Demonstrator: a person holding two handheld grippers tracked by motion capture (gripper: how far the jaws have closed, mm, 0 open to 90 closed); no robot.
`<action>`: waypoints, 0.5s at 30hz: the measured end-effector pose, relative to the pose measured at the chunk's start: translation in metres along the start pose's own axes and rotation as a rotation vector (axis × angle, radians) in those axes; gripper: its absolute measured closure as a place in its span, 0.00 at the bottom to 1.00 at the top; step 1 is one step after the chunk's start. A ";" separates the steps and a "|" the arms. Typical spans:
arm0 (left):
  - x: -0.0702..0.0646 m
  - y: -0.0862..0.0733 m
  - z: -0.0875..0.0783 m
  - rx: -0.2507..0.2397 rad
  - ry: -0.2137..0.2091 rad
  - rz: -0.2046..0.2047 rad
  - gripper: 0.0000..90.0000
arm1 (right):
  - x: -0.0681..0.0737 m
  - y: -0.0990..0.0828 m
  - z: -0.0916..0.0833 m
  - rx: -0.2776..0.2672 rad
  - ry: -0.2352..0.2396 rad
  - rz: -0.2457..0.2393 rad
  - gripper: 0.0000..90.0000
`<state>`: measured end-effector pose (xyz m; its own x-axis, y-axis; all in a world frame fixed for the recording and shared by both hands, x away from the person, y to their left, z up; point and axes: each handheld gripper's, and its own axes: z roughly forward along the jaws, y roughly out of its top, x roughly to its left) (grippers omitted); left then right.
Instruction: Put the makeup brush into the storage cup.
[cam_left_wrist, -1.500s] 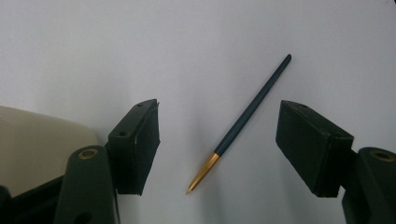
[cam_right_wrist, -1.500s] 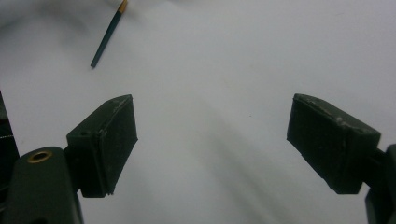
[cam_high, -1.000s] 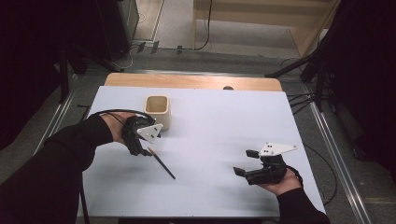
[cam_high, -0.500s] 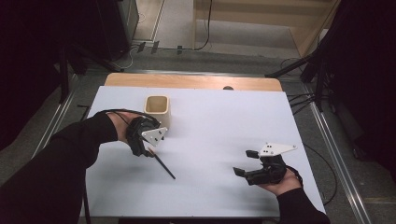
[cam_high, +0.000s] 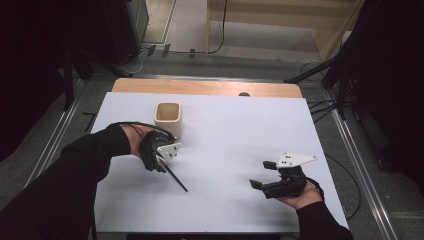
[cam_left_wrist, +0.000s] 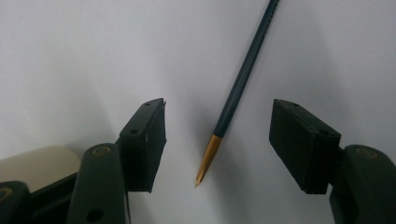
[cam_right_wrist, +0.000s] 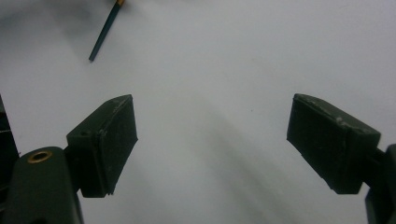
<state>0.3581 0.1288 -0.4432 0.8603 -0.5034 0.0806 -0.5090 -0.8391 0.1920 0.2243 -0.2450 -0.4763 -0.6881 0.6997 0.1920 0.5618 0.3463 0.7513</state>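
While the left gripper (cam_left_wrist: 218, 135), jaws apart and just closing, straddles the gold-tipped dark pencil (cam_left_wrist: 239, 87) at frame centre untouched, the right gripper (cam_high: 266, 174) rests wide open at lower right

The worktop (cam_high: 225, 150) carries a plain white cover without pattern; a bare strip of light wood shows along its far edge. The pencil (cam_left_wrist: 243, 79) has a dark teal shaft and a gold tip section. The cup (cam_high: 168, 119) is plain cream. The left tool (cam_left_wrist: 219, 144) has matt black jaws and pads, with a brass-coloured pivot pin; a pale grey plate sits on top of it. The right tool (cam_right_wrist: 212, 144) has the same black jaws, brass-coloured pin and pale grey plate. Both sleeves (cam_high: 65, 185) are black. The surrounding floor (cam_high: 190, 20) is grey.
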 end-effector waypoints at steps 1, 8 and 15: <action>-0.001 0.000 0.002 0.003 -0.010 -0.005 0.42 | 0.000 0.000 0.000 0.001 0.000 -0.001 0.19; -0.001 -0.001 0.012 0.061 -0.037 0.007 0.46 | 0.000 0.000 0.000 0.002 0.001 0.001 0.19; 0.000 -0.002 0.020 0.089 -0.038 -0.004 0.53 | 0.000 0.000 0.000 0.001 0.003 0.000 0.19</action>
<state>0.3584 0.1261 -0.4628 0.8613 -0.5063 0.0429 -0.5079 -0.8550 0.1049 0.2240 -0.2450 -0.4761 -0.6893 0.6980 0.1940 0.5626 0.3470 0.7503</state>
